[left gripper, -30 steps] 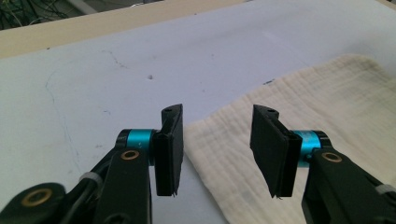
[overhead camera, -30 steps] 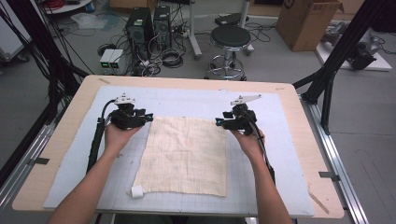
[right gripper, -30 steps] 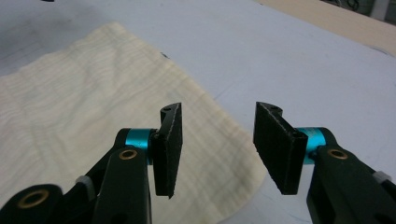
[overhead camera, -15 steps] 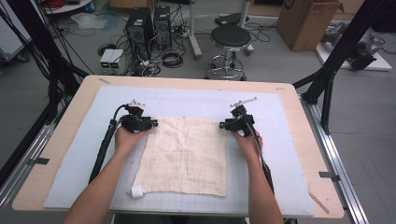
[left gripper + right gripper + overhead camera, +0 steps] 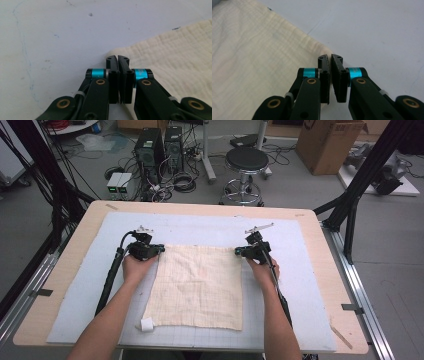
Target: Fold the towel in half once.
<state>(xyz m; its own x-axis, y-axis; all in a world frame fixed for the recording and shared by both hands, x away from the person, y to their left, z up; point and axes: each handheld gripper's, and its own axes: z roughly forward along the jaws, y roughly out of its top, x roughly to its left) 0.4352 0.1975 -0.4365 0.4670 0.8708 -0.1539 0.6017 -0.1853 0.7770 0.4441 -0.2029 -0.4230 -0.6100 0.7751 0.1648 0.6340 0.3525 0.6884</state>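
Now the cream cloth [image 5: 197, 287] lies flat on the pale mat [image 5: 75, 290], its 2 far corners pinched: the left gripper [image 5: 117, 59] has its jaws pressed together on one, the right gripper [image 5: 330, 58] clamps the other

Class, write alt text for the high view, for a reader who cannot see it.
A person's two hands hold black grippers at the far corners of a cream cloth lying flat on a pale mat: left gripper at one corner, right gripper at the other.
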